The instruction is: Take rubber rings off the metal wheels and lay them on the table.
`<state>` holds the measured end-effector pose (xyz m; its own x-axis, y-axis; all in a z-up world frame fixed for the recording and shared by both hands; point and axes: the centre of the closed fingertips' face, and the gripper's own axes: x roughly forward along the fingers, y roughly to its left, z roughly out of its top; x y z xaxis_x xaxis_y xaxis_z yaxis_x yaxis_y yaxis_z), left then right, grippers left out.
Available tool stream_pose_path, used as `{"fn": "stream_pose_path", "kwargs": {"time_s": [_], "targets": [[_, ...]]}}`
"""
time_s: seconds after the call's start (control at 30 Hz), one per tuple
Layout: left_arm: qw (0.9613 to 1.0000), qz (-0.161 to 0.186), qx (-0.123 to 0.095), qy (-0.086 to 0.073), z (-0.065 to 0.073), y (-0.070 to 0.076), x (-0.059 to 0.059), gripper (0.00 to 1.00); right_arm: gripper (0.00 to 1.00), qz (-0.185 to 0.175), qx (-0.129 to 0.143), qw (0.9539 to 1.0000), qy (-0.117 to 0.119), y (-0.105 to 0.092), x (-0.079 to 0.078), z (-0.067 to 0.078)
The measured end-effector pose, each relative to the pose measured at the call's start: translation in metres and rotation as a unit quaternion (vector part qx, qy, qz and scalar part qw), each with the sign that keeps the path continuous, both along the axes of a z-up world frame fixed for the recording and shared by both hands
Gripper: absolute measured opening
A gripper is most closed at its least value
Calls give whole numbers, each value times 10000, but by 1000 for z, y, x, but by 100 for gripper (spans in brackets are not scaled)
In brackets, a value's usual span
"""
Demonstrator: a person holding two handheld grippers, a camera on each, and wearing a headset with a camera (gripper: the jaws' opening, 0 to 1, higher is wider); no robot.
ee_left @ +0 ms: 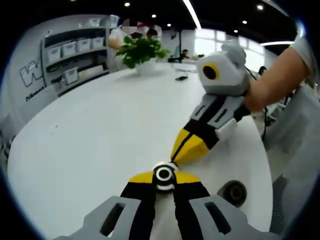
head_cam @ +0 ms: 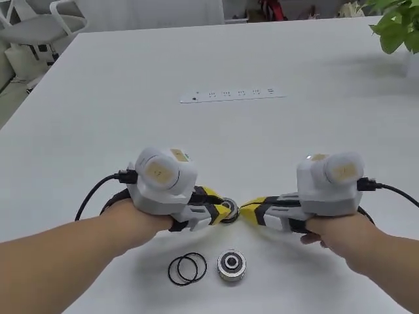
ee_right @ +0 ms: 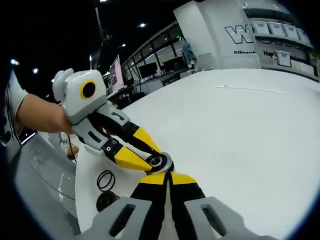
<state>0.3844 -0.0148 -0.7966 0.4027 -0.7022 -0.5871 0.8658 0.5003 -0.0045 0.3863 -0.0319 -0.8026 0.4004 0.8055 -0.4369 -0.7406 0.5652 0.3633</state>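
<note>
Jaws of left gripper [head_cam: 224,210] clamped on metal wheel [ee_left: 164,175]; right gripper [ee_right: 167,175] jaws together, tips touching wheel rim. Rubber rings [head_cam: 187,268] and second wheel [head_cam: 231,265] on surface [head_cam: 196,144], lower centre of head view.

- In the left gripper view, a large dark "W" stands on the white wall [ee_left: 31,75] beside the shelves [ee_left: 75,50]. Any letters after it are hidden by the shelving.
- Under that "W" runs a smaller dark line that seems to begin "Dili"; the rest is too blurred to read.
- In the right gripper view, a white wall panel [ee_right: 240,34] bears a large "W" followed by part of a round letter, perhaps "O".
- Below it, a smaller line reads "Diligen" and then fades out.
- The white bins [ee_right: 282,56] carry labels too small to read.
- The power strip [head_cam: 232,95] on the counter [head_cam: 131,118] has small marks, which are illegible.
</note>
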Motion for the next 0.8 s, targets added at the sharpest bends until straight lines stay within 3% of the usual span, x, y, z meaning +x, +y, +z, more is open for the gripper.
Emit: {"fn": "stream_pose_path", "kwargs": {"time_s": [0.1,0.17,0.33,0.37,0.4,0.47,0.5,0.53,0.57,0.67,0.8], "targets": [[10000,7,10,6,0,0,-1,13,0,-212,358,9989,234,2,3,6],[10000,20,12,9,0,0,-1,13,0,-198,312,9991,231,2,2,5],[10000,66,37,11,0,0,-1,13,0,-266,601,9968,454,6,0,10],[10000,73,31,22,-1,-1,-1,13,0,-243,1292,9898,557,17,0,30],[10000,75,29,24,-1,-1,-1,13,0,-208,1496,9862,677,21,-1,37],[10000,70,26,20,-1,-3,-1,13,0,-44,712,9972,244,24,2,29],[10000,69,24,21,-1,-4,-1,13,0,76,464,9989,87,26,1,26],[10000,61,37,11,-1,-5,-2,13,0,105,687,9975,127,35,-3,32],[10000,63,48,6,-1,-5,-2,13,0,66,724,9972,162,34,-2,33],[10000,74,47,8,-1,-4,-2,13,0,9,665,9978,-16,24,5,31],[10000,61,51,4,-1,-4,-2,13,0,96,373,9992,-106,12,1,24]]}}
